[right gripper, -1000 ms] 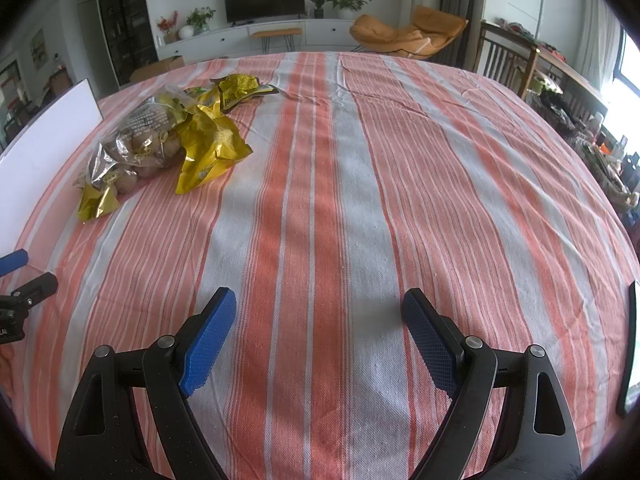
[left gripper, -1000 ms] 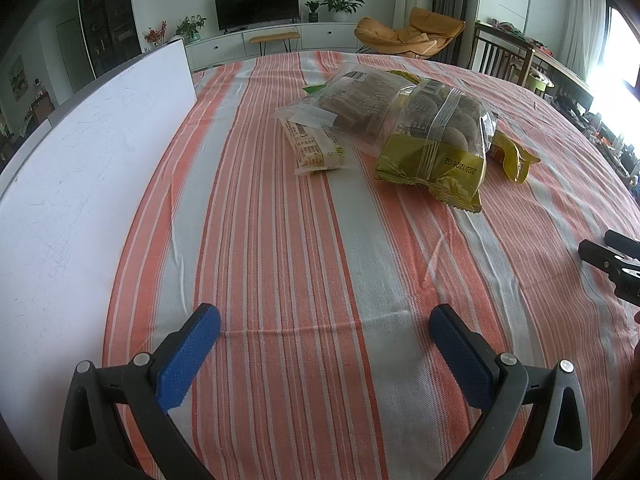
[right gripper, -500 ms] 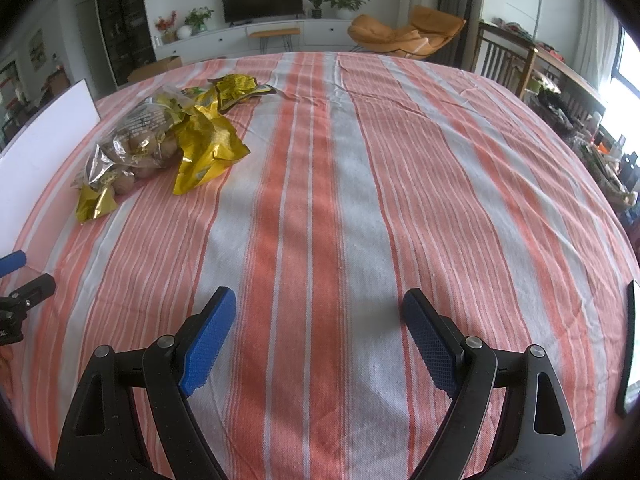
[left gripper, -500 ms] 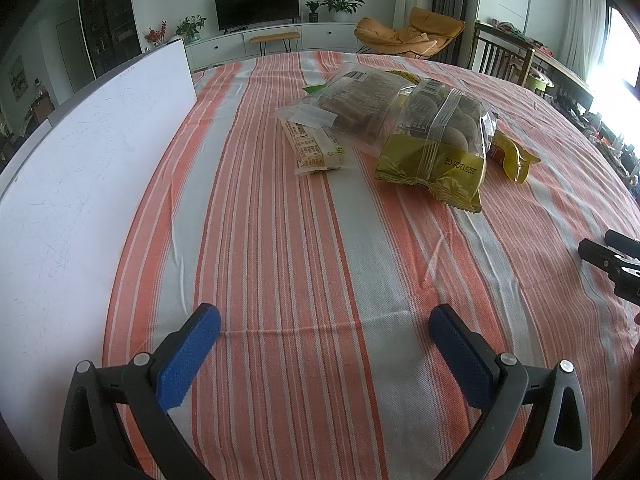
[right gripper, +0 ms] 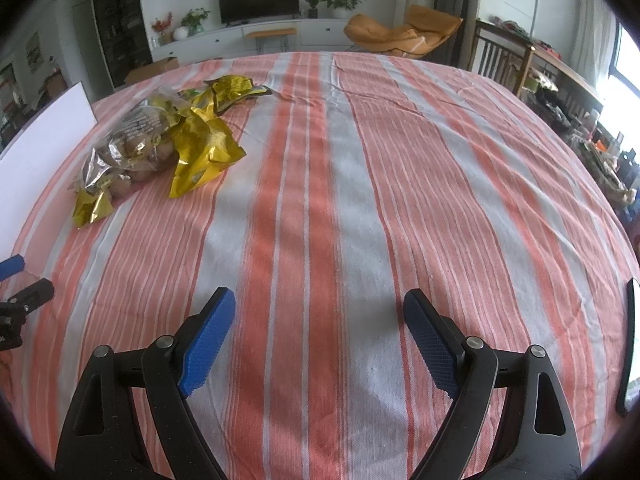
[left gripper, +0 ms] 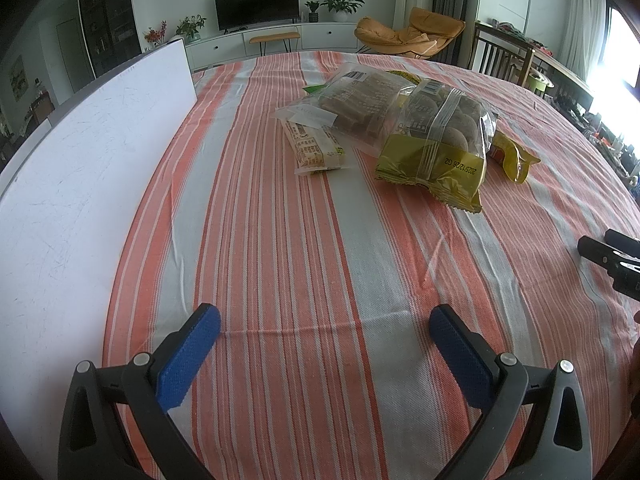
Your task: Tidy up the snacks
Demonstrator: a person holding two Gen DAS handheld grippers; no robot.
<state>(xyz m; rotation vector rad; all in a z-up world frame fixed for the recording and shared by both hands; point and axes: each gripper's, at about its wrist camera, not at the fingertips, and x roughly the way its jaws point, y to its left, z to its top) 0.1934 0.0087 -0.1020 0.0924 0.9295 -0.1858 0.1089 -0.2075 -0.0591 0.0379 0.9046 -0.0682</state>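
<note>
While both hover over the striped surface (left gripper: 280,240), the left tool (left gripper: 324,344) and right tool (right gripper: 318,328) stand with jaws spread wide and nothing between them. Ahead of the left tool the snack bags (left gripper: 404,120) lie heaped together on the cloth, just right of a white board (left gripper: 72,184), well apart from either tool.

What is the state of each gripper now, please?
Left gripper: open, holding nothing, over the striped cloth.
Right gripper: open, holding nothing.
</note>
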